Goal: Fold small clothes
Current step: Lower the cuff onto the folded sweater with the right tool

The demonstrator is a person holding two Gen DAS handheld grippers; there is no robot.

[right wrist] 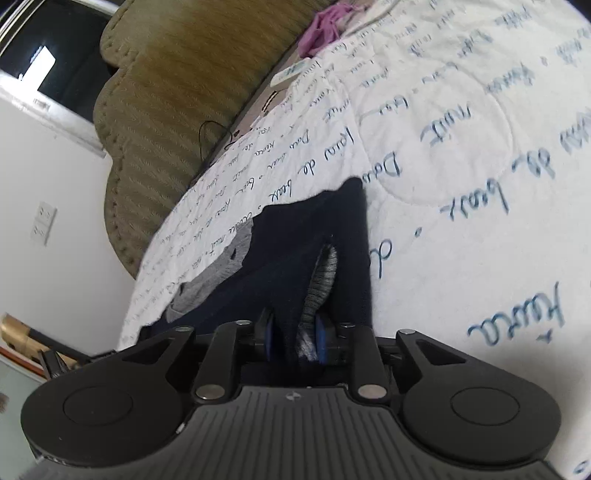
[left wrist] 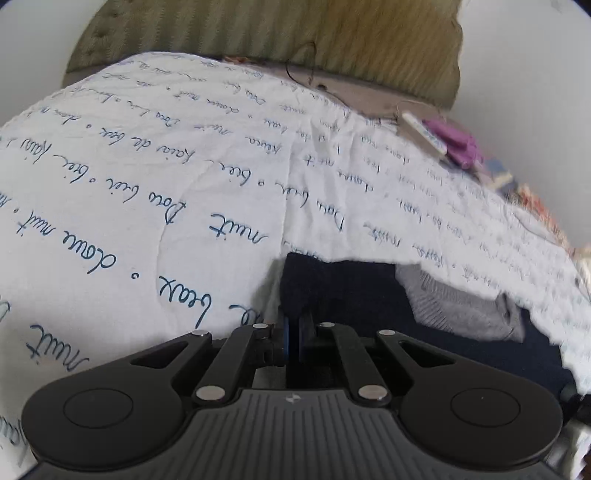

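A small dark navy garment with a grey ribbed lining lies on a white quilt with blue script. My left gripper is shut on a navy edge of the garment. In the right wrist view the same navy garment stretches away from my right gripper, which is shut on the navy cloth and a grey ribbed fold. The garment hangs stretched between the two grippers just over the quilt.
An olive padded headboard stands behind the bed and shows in the right wrist view. A purple cloth, a white remote and a black cable lie near the headboard. A white wall with sockets is on the left.
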